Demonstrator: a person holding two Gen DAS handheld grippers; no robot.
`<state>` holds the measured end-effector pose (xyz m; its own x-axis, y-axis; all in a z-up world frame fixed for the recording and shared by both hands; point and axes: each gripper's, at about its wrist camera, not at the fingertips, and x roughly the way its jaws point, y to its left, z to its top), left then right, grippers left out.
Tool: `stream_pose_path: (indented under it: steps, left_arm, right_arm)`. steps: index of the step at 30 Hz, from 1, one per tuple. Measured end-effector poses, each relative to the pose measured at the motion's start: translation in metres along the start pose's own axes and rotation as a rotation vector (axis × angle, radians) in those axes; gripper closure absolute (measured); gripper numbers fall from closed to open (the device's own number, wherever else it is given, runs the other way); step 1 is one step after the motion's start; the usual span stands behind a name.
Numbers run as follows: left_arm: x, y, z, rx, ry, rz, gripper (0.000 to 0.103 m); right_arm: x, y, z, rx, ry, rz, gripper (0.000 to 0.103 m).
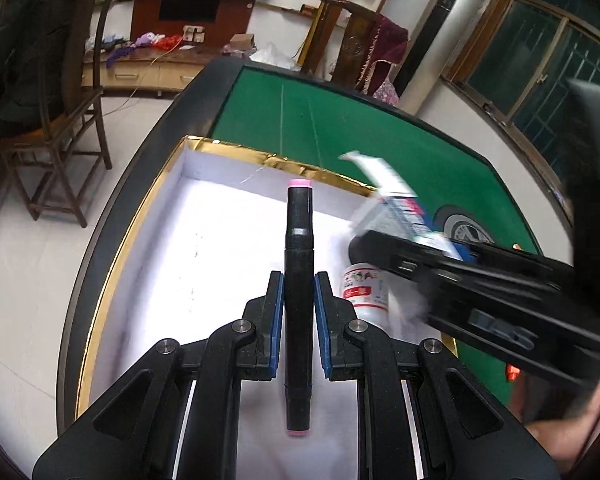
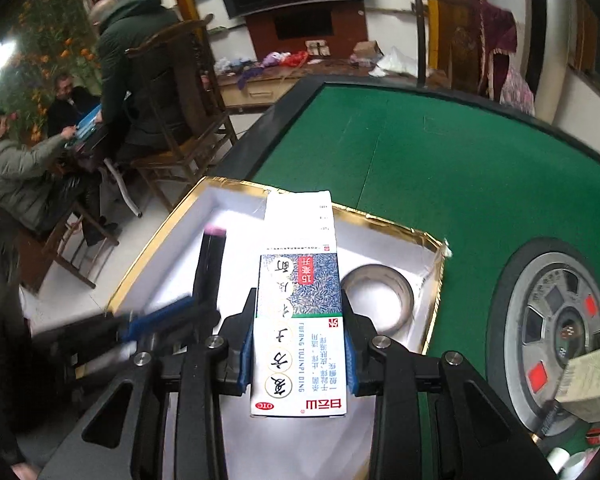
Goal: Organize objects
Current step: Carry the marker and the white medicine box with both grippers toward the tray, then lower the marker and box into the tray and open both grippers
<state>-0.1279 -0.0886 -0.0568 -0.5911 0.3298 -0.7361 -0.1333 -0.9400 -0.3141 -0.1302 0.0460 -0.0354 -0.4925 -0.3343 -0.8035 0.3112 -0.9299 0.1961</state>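
Right wrist view: tape roll (image 2: 378,298) lies in box (image 2: 434,248) behind carton (image 2: 300,332).

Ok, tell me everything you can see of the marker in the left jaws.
The marker is a long black barrel, plastic by its look, with a pink cap end at each tip. It lies straight along the left gripper, clamped between the blue-padded jaws near mid-length. It hangs over the white floor of the gold-rimmed box, apart from the small white bottle to its right.
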Motion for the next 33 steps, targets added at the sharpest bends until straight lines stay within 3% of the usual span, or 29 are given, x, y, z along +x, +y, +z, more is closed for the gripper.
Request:
stream_pose_path:
  steps: [16, 19, 26, 33]
  left_arm:
    - [0.015, 0.015, 0.004, -0.107, 0.051, -0.031, 0.089]
    - [0.014, 0.016, 0.004, -0.12, 0.044, -0.025, 0.089]
    - [0.013, 0.02, 0.003, -0.144, 0.047, -0.025, 0.089]
    - [0.007, 0.021, 0.003, -0.15, 0.022, -0.016, 0.089]
  right_arm:
    - [0.047, 0.001, 0.016, 0.022, 0.108, 0.006, 0.068]
    - [0.046, 0.002, 0.016, 0.036, 0.111, 0.053, 0.068]
    - [0.036, 0.0, 0.017, 0.076, 0.11, 0.073, 0.053]
    - [0.026, -0.008, 0.01, 0.102, 0.095, 0.108, 0.052]
